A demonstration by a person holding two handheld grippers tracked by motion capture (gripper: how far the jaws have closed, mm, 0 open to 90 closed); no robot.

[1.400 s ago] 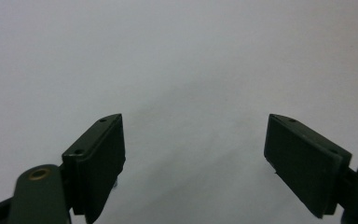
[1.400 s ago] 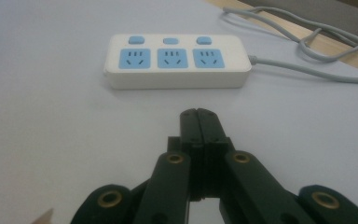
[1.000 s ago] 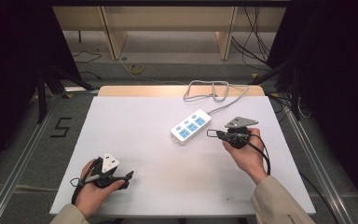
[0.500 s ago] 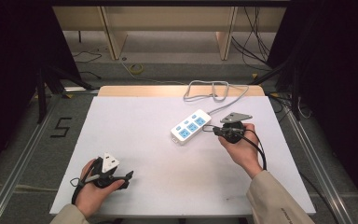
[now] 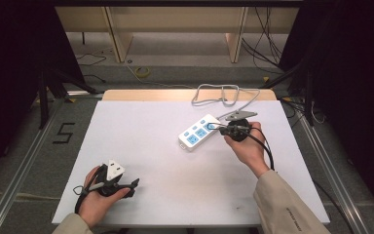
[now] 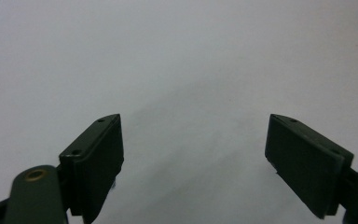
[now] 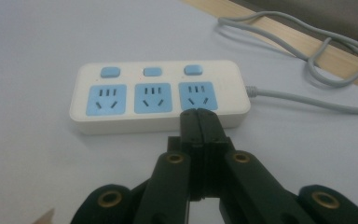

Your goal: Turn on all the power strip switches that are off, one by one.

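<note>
While the right gripper [image 7: 199, 116] sits w/ fingers pressed fully together, holding nothing, its tips are at the near long side of the white power strip [image 7: 161, 95], level w/ the socket closest to the cord end. From the high view the strip [image 5: 199, 132] lies flat, right of centre on the white tabletop [image 5: 141, 141], angled, grey cord [image 5: 224, 95] looping off toward the far wooden edge.

Handling, my guess: rigid plastic shell, light-ish, smooth & probably slick on this surface — likely to skate if nudged rather than gripped. Cord is stiff enough to tug the body round. Best hold looks to be across the short width, fingers on the two long side walls near mid-length; avoid the three blue rocker switches along the far edge & the cord exit.

Left gripper [image 5: 112, 183] rests near the front-left corner, well apart from the strip; fingers [image 6: 98, 154] spread wide, nothing between them, bare tabletop ahead.

Containers: none seen on the tabletop.
</note>
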